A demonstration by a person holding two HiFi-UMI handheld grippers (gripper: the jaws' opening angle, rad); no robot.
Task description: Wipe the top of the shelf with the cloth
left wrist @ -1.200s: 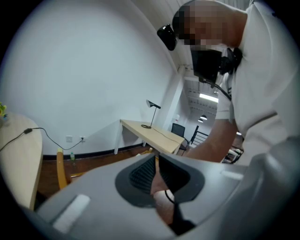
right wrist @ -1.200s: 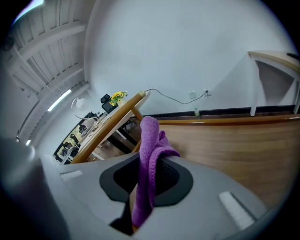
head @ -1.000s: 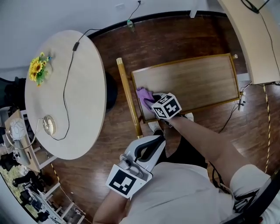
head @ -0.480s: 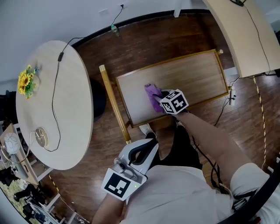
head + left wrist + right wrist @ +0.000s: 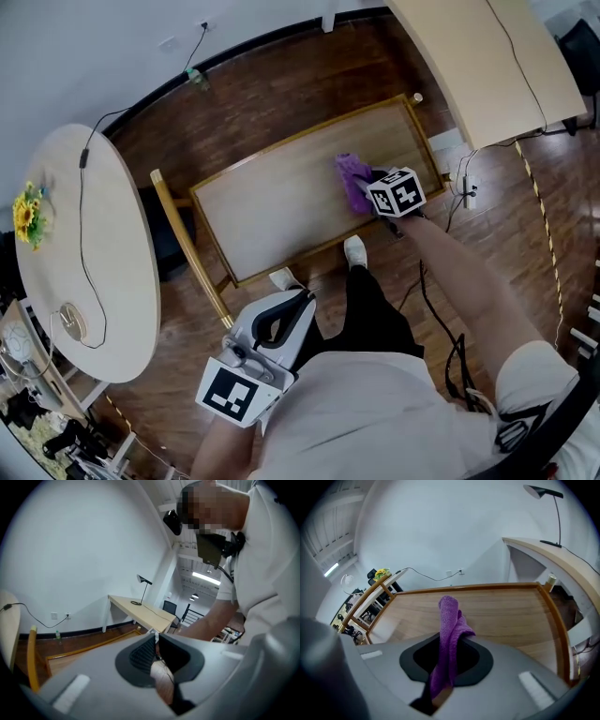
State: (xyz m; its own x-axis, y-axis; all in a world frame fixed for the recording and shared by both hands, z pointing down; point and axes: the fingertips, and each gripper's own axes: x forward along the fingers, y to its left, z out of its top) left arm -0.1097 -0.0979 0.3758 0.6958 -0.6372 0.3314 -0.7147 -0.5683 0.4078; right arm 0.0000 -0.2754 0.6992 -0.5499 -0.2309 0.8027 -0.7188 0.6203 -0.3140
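Pinches the purple cloth [image 5: 353, 180] in the right tongs [image 5: 370, 192], clamped on a bunched fold so as to leave the loose end poking forward onto the top of the shelf [image 5: 281, 197]. Presses that end down near the right end of the board, just inside the raised rim, by all appearance in the middle of a wiping pass. Holds the left tongs [image 5: 272, 323] back against the body, pressed together on nothing and well apart from the shelf, probably to leave the wiping arm free. Shows nothing else lying on the wooden top to block a stroke, only the rim to stop it at the edges. Cannot tell which part is already wiped. Stands close to the front edge, one shoe [image 5: 354, 250] just below it. Has a round surface [image 5: 94, 281] with sunflowers [image 5: 28, 208] off to the left, a long pale surface [image 5: 478, 66] past the right end, and a white plug [image 5: 466, 187] by the shelf's right corner, near enough to catch on an overshoot.
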